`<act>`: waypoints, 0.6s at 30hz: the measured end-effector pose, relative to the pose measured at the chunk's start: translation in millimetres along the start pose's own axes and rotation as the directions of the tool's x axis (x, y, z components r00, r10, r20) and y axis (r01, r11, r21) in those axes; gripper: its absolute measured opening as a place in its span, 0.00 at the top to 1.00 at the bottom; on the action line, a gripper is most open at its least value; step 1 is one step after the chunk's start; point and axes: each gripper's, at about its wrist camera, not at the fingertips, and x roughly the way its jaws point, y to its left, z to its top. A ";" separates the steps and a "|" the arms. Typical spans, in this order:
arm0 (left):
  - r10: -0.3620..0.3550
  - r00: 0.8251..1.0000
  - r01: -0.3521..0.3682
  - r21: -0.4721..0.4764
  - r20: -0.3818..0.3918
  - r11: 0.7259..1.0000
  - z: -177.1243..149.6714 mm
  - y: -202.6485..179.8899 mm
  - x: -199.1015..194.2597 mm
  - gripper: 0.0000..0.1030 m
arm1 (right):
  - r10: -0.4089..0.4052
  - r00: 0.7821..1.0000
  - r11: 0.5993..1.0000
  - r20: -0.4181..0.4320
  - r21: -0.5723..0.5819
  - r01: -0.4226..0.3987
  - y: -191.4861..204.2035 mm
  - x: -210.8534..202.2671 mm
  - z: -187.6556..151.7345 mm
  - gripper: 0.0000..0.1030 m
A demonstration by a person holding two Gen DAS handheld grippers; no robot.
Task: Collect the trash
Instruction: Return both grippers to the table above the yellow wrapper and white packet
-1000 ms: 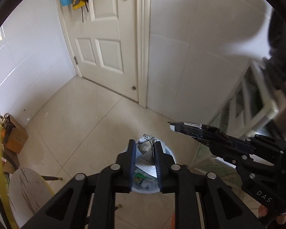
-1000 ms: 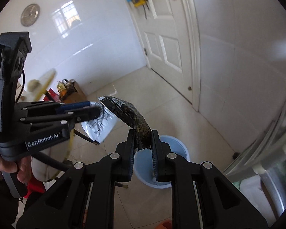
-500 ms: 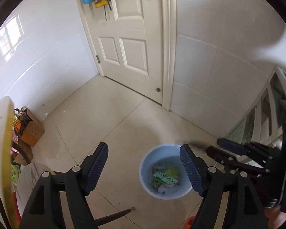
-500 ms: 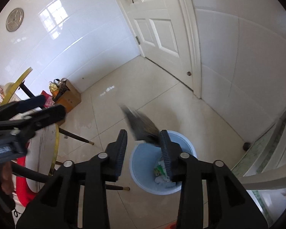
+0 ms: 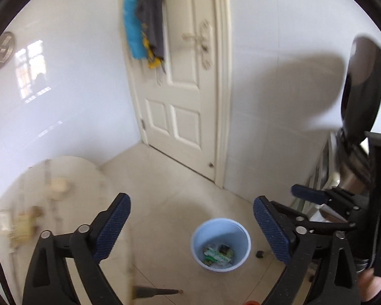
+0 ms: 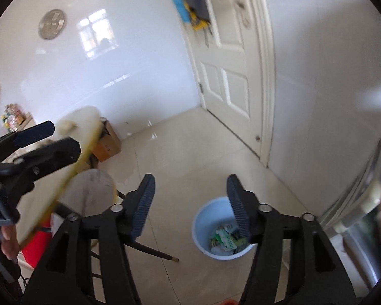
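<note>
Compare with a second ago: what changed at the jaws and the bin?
Both grippers let go. The left gripper dropped its white paper and the right gripper its dark wrapper; both sets of jaws have just been opening and now hold nothing. The trash lies in the blue bin, and both views have pulled up and away from it. Bin and door stayed put.

Daylight fills my room evenly; a window's reflection glares on the glossy wall (image 6: 96,35). A broad soft shadow falls on the wall right of the door (image 5: 180,76). Motion blur smears the door, the hanging cloths (image 5: 144,17) and the table (image 5: 50,193). Fisheye bends straight lines; corners go black.
</note>
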 end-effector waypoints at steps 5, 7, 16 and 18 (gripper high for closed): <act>0.064 0.994 -0.061 -0.041 0.085 0.997 -9.1 39.8 -78.2 0.01 | 0.022 0.996 0.996 0.087 -0.086 -0.014 70.0 -61.4 13.0 0.31; 0.090 0.991 -0.085 -0.059 0.097 0.995 -17.8 55.7 -104.4 0.01 | 0.045 0.993 0.992 0.110 -0.123 -0.031 100.7 -78.8 17.4 0.28; 0.218 0.975 -0.208 -0.168 0.042 0.964 -74.7 146.0 -188.7 0.01 | 0.122 0.988 0.952 0.092 -0.293 -0.090 235.4 -80.9 25.8 0.19; 0.248 0.969 -0.241 -0.209 0.006 0.948 -86.4 173.7 -192.6 0.01 | 0.136 0.988 0.938 0.068 -0.329 -0.106 258.9 -72.4 23.2 0.19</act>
